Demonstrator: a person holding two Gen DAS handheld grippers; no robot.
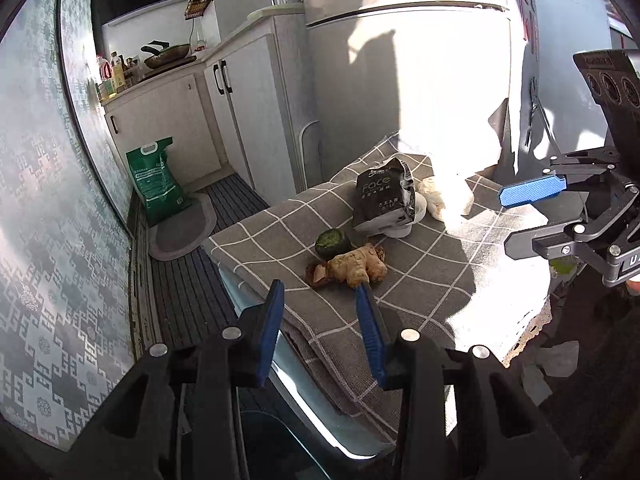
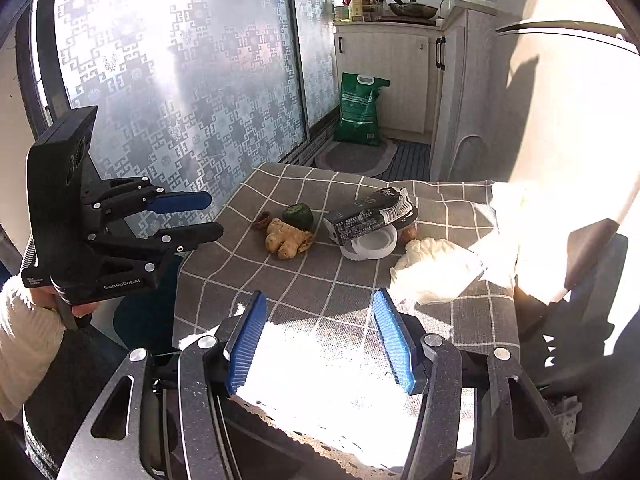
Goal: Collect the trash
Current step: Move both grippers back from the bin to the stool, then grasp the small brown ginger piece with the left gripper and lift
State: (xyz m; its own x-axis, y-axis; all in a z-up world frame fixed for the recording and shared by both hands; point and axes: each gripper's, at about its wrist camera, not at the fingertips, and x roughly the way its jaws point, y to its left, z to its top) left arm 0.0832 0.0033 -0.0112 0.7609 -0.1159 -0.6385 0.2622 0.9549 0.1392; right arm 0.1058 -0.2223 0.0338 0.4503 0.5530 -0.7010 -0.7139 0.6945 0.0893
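Left gripper (image 1: 320,292) fingers spread, empty, aimed at ginger (image 1: 357,264) at 12 o'clock for pickup; right gripper (image 2: 320,304) spread, empty.

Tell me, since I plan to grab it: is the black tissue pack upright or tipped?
Tipped. The black tissue pack leans slanted across the white round bowl, not standing on the checked cloth.

My left tool (image 2: 200,216) and right tool (image 1: 516,216) are black with blue ribbed pads (image 2: 246,344), silver pivot screws and a cream sleeve (image 2: 24,344).

Grey white-checked tablecloth (image 2: 352,280), black packet (image 2: 368,216), green sack (image 2: 360,112).
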